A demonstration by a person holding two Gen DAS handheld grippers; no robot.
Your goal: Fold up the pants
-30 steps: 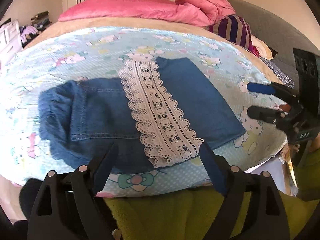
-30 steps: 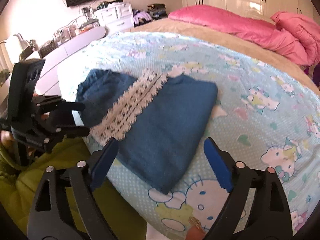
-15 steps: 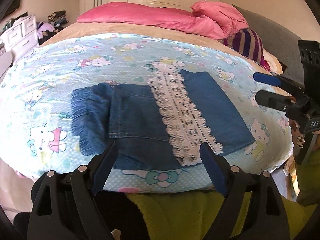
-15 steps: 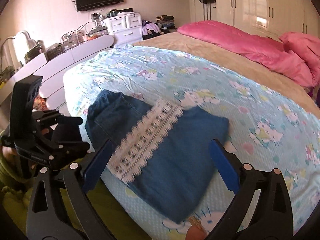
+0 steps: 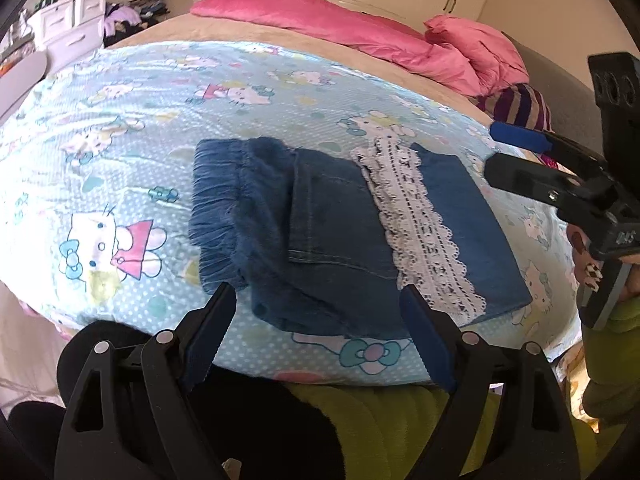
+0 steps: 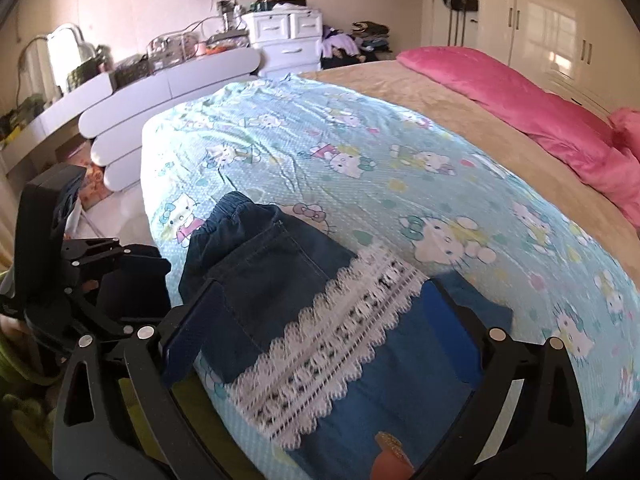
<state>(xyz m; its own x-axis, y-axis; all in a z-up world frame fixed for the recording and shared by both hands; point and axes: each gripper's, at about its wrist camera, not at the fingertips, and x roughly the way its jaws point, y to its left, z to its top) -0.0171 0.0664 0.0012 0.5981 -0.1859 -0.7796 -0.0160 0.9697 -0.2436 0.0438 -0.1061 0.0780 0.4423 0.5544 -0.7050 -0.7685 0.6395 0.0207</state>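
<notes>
On the cartoon-print blanket, near its front edge, folded denim pants lie flat w/ a lace strip across. Left gripper wide, empty, over the waistband side; right gripper wide, nothing pinched.

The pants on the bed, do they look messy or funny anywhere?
A little. The folded denim pants lie flat on the cartoon-cat bedsheet, but the gathered waistband at the left end is bunched and rumpled, and the white lace trim runs slanted across the fold. Nothing looks torn or spilled.
</notes>
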